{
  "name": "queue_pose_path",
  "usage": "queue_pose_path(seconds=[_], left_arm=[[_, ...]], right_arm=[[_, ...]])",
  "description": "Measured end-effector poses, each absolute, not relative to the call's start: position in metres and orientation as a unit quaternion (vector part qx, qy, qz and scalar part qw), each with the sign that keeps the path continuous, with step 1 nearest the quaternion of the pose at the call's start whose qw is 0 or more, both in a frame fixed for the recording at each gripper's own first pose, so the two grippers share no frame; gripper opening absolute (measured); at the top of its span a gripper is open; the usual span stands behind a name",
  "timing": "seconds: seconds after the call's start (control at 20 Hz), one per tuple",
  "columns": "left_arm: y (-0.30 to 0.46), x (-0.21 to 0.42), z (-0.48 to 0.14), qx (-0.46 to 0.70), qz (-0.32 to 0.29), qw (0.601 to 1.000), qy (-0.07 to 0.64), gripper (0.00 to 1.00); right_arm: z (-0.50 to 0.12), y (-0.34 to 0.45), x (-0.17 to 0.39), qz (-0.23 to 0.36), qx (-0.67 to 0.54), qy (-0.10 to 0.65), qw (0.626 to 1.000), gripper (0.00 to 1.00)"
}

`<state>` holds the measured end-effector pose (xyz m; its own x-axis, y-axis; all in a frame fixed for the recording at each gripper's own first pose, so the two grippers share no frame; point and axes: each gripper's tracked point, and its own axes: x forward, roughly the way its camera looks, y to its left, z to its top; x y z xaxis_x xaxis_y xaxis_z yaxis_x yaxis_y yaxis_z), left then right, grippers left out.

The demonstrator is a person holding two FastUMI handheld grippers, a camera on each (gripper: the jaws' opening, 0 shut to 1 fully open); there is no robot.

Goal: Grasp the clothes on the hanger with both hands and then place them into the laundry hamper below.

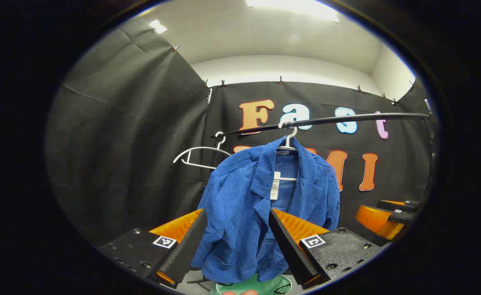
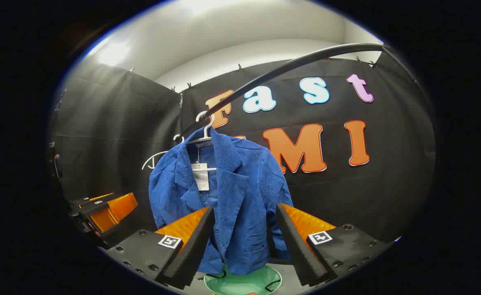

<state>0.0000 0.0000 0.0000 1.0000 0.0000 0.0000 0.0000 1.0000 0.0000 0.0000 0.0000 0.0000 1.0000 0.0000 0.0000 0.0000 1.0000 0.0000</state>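
- Blue corduroy jacket (image 1: 261, 205) hung on a white plastic hanger (image 1: 289, 141) from the black rail (image 1: 326, 120).
- Left gripper (image 1: 236, 239) and right gripper (image 2: 244, 237) were spread wide, near the jacket, gripping nothing.
- Green round hamper (image 2: 244, 282), possibly mesh, sat below.

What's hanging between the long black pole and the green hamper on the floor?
A blue corduroy jacket hangs on a white hanger from the black rail, straight above the green hamper. The right gripper view shows this.
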Motion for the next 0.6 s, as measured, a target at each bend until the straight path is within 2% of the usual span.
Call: queue_pose_path(seconds=[0.6], left_arm=[[0.0028, -0.0072, 0.0067, 0.001, 0.004, 1.0, -0.01, 0.95]], right_arm=[[0.007, -0.0009, -0.001, -0.003, 0.001, -0.008, 1.0, 0.89]])
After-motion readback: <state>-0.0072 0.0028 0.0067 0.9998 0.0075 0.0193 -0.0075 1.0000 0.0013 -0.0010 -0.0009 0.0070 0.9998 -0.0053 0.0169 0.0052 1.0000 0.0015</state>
